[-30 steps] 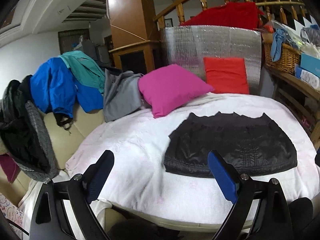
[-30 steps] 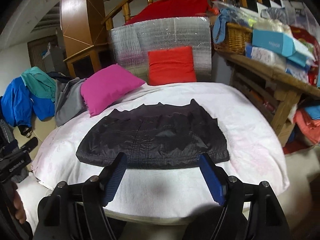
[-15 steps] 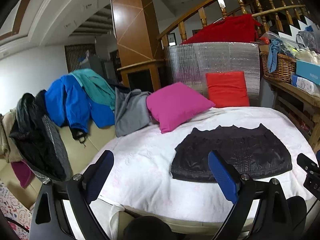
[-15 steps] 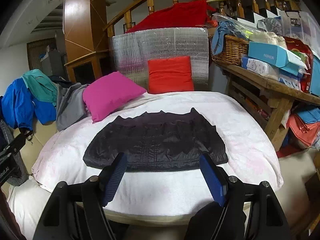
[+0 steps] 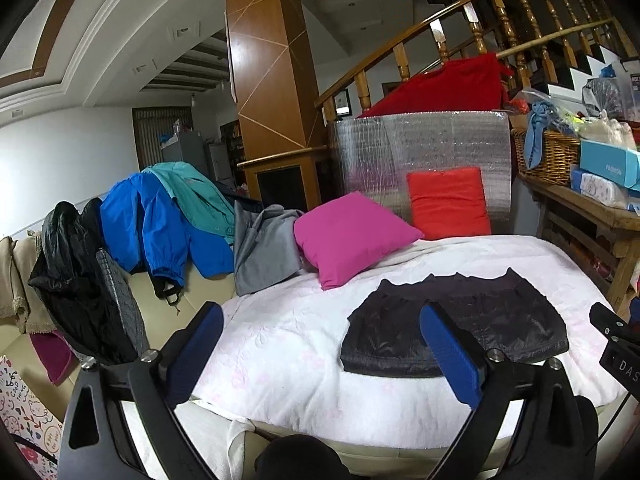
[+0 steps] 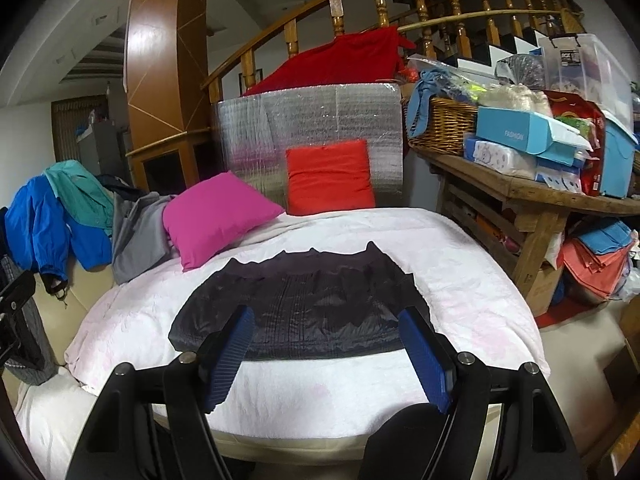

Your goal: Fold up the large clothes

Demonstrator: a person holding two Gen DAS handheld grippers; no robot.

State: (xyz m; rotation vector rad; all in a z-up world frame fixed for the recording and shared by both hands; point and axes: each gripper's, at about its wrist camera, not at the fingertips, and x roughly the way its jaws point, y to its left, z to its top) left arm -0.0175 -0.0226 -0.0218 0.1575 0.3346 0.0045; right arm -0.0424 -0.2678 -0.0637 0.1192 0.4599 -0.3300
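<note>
A folded black quilted garment (image 5: 456,328) lies flat on the white blanket (image 5: 288,344) of the round bed; it also shows in the right wrist view (image 6: 304,312). My left gripper (image 5: 320,312) is open and empty, held back from the bed's near edge, left of the garment. My right gripper (image 6: 326,314) is open and empty, in front of the garment's near hem and apart from it. Part of the right gripper's body (image 5: 616,344) shows at the right edge of the left wrist view.
A pink pillow (image 5: 352,236) and a red pillow (image 5: 448,202) lie at the back of the bed. Blue, teal, grey and black clothes (image 5: 160,220) drape over the sofa on the left. A wooden table (image 6: 532,200) with boxes and a basket stands on the right.
Both grippers have pulled back and up from the bed, so the garment looks smaller and farther. The garment has not moved. Both stay open.
</note>
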